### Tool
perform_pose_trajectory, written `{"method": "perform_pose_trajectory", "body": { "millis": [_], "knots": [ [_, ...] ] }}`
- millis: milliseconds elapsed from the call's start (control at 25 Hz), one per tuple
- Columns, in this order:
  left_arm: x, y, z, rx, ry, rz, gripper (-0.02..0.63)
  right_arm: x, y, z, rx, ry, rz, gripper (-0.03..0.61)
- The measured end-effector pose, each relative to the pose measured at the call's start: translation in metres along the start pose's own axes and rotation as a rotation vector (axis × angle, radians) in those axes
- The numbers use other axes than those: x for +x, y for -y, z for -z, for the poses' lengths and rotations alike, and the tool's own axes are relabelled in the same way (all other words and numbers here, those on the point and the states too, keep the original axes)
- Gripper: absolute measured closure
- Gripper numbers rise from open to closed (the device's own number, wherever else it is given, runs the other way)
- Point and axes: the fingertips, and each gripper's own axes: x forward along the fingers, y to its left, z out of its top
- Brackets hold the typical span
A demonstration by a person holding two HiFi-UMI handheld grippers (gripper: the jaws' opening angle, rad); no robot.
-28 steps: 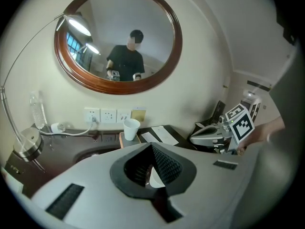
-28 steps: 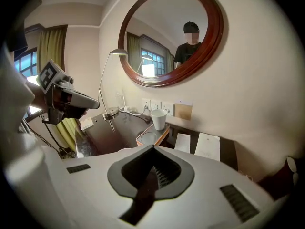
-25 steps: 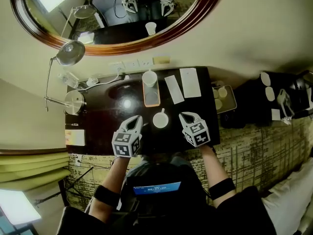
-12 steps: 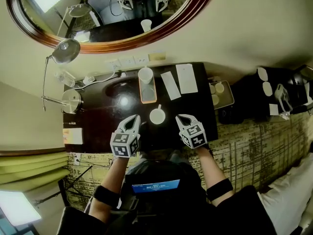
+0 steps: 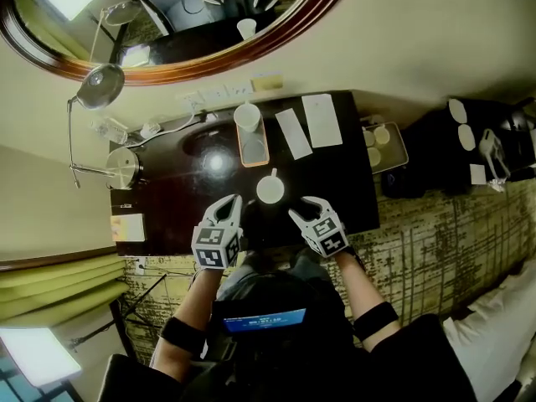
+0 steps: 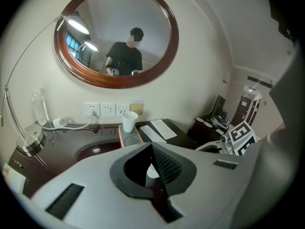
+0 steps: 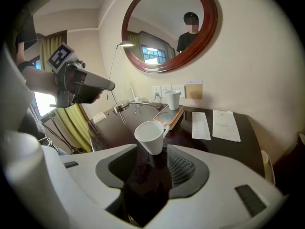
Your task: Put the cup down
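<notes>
Head view: the white cup [image 5: 270, 189] stands upright on the dark desk [image 5: 343, 182], a little beyond the tips of the left gripper [image 5: 229, 203] and the right gripper [image 5: 301, 208], touching neither.

Left gripper view: its jaws are clenched together, with nothing in them.

Right gripper view: its jaws have just been opening and are released, and the cup [image 7: 151, 136] stands just ahead of them, not between them.

We see a white mug [image 5: 270, 189] standing upright on the dark desk [image 5: 167, 216], near an orange tray [image 5: 255, 151] bearing a paper cup [image 5: 247, 117]. Our right gripper [image 5: 303, 208] has just been opening its jaws, the mug just beyond their tips, not between them. Our left gripper [image 5: 229, 204] is closed.
</notes>
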Motion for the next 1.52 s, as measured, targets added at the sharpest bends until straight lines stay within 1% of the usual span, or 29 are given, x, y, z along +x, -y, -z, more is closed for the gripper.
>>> {"method": "perform_pose_trajectory", "body": {
  "millis": [40, 120, 200, 240, 320, 440, 520, 600, 640, 800, 1000, 1240, 1400, 1480, 1520],
  "knots": [
    [0.001, 0.001, 0.001, 0.004, -0.005, -0.002, 0.611, 0.004, -0.003, 0.004, -0.008, -0.005, -0.004, 0.343],
    [0.003, 0.003, 0.005, 0.010, -0.018, 0.000, 0.611, 0.014, -0.007, 0.015, -0.028, -0.019, -0.003, 0.253],
    [0.005, 0.007, 0.010, 0.017, -0.042, 0.011, 0.611, 0.025, -0.010, 0.020, -0.054, -0.017, 0.009, 0.181],
    [0.006, 0.007, 0.013, 0.021, -0.049, 0.009, 0.611, 0.032, -0.011, 0.022, -0.066, -0.008, 0.017, 0.154],
    [0.009, 0.003, 0.018, 0.032, -0.054, 0.002, 0.611, 0.048, -0.012, 0.025, -0.086, 0.011, 0.030, 0.127],
    [0.015, 0.002, 0.026, 0.048, -0.069, 0.012, 0.611, 0.071, -0.014, 0.026, -0.108, 0.022, 0.054, 0.126],
    [0.020, -0.001, 0.034, 0.056, -0.081, 0.016, 0.611, 0.086, -0.013, 0.029, -0.098, 0.032, 0.075, 0.101],
    [0.025, -0.003, 0.039, 0.066, -0.091, 0.027, 0.611, 0.099, -0.012, 0.029, -0.084, 0.051, 0.096, 0.099],
    [0.028, -0.004, 0.040, 0.071, -0.093, 0.031, 0.611, 0.104, -0.011, 0.028, -0.080, 0.062, 0.107, 0.083],
    [0.038, -0.008, 0.047, 0.097, -0.102, 0.056, 0.611, 0.117, -0.004, 0.025, -0.071, 0.121, 0.182, 0.083],
    [0.048, -0.017, 0.050, 0.111, -0.109, 0.065, 0.611, 0.124, 0.005, 0.014, -0.095, 0.193, 0.224, 0.082],
    [0.049, -0.012, 0.050, 0.102, -0.122, 0.075, 0.611, 0.127, 0.000, -0.005, -0.225, 0.221, 0.187, 0.081],
    [0.050, -0.012, 0.049, 0.097, -0.123, 0.074, 0.611, 0.130, -0.003, -0.009, -0.265, 0.215, 0.172, 0.085],
    [0.050, -0.012, 0.049, 0.100, -0.121, 0.081, 0.611, 0.131, -0.006, -0.009, -0.274, 0.210, 0.155, 0.109],
    [0.051, -0.012, 0.051, 0.104, -0.122, 0.087, 0.611, 0.132, -0.008, -0.009, -0.277, 0.207, 0.146, 0.139]
  ]
}}
